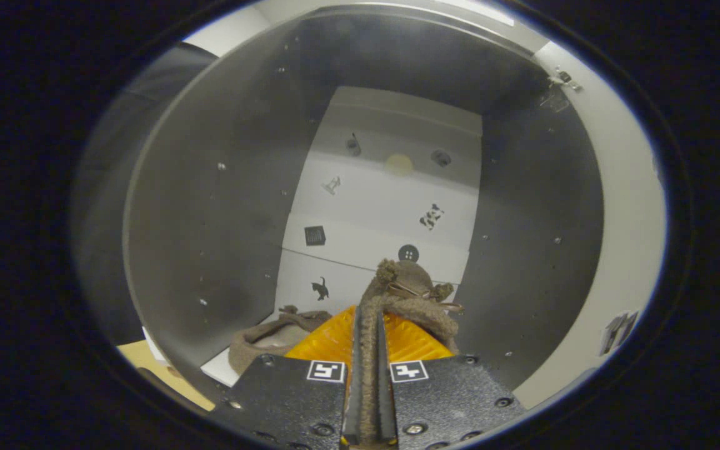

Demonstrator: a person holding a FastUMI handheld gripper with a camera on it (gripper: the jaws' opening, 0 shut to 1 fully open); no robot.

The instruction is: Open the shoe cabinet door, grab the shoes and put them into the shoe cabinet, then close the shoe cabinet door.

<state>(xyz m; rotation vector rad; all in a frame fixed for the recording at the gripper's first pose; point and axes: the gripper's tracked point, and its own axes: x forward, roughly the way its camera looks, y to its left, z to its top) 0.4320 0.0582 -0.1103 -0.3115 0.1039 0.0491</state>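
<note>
— Claw (369, 325) fingers are closed tight on the rim of a brown shoe (410, 294), holding it inside the open shoe cabinet (210, 219). Why by the rim?

— I think the thin edge fits between them. Left of the held shoe, the other shoe (272, 340) lies on the cabinet floor; to its right, free floor remains before the dark side wall (535, 237).

Gripper (369, 325) fingers are clamping a shoe (407, 294) inside the cabinet (222, 206). Second shoe (272, 337) is lying just left, taking floor room there. Side walls are closing in both sides; back panel (385, 206) is standing beyond, space ahead open.
</note>
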